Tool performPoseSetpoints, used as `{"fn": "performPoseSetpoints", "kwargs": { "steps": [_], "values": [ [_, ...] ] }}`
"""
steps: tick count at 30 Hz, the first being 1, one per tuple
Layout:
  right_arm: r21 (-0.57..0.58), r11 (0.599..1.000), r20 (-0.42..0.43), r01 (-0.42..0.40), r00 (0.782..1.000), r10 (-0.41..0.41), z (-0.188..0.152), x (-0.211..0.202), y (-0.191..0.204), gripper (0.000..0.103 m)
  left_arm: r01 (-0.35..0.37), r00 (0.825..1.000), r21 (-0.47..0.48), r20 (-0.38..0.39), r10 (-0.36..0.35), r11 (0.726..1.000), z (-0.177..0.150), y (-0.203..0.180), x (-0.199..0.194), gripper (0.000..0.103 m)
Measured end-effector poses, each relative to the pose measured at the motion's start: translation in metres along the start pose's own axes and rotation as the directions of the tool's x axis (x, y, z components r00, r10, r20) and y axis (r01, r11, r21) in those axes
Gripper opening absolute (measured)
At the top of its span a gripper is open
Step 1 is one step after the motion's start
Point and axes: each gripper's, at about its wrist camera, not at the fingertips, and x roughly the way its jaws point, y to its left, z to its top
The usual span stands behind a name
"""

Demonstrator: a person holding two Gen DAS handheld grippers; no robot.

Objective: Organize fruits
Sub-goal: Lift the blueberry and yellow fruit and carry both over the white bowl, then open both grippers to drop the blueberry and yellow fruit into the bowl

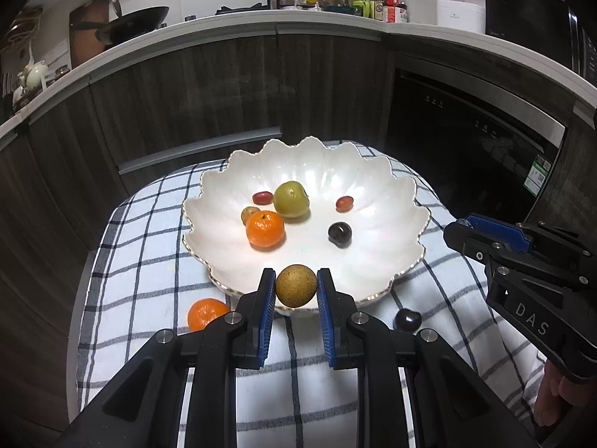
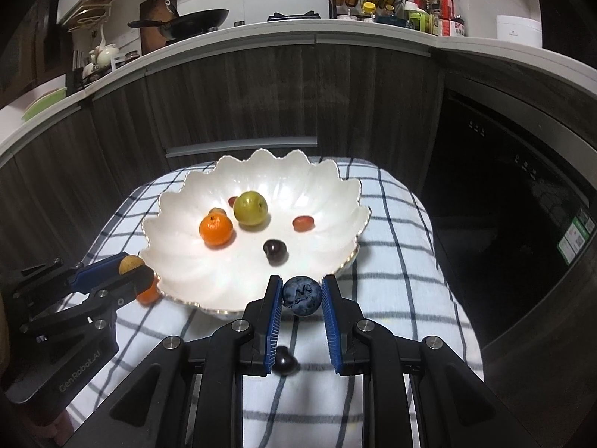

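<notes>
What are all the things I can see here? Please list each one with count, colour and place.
bowl: 1, white with scalloped rim, on the checked cloth
checked cloth: 1, white with dark lines, under the bowl
green fruit: 1, yellow-green, in the bowl
orange in the bowl: 1, orange
red grapes: 2, red, in the bowl, the other at
small brown fruit: 1, in the bowl behind the orange
dark cherry in the bowl: 1
orange on the cloth: 1, left of the bowl's near rim
dark cherry on the cloth: 1
wok: 1, black, on the counter
bottles: several, mixed colours, on the counter
left gripper: shut on a brown round fruit
right gripper: shut on a blueberry
</notes>
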Motion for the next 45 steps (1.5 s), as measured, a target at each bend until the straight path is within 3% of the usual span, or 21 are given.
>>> {"fn": "performPoseSetpoints", "kwargs": {
  "steps": [27,45],
  "values": [
    [-0.049,0.999,-0.022,0.002,1.0,-0.003,0.06,0.058,-0.004,0.023,-0.031,0.999,-0.047,-0.046,0.029,0.998,0.033,0.026,0.052,0.023],
    [-0.04,0.999,-0.12,-0.009,0.993,0.004,0.06,0.102,-0.006,0.023,-0.036,0.994,-0.062,-0.109,0.029,0.997,0.026,0.032,0.074,0.023]
  ]
}}
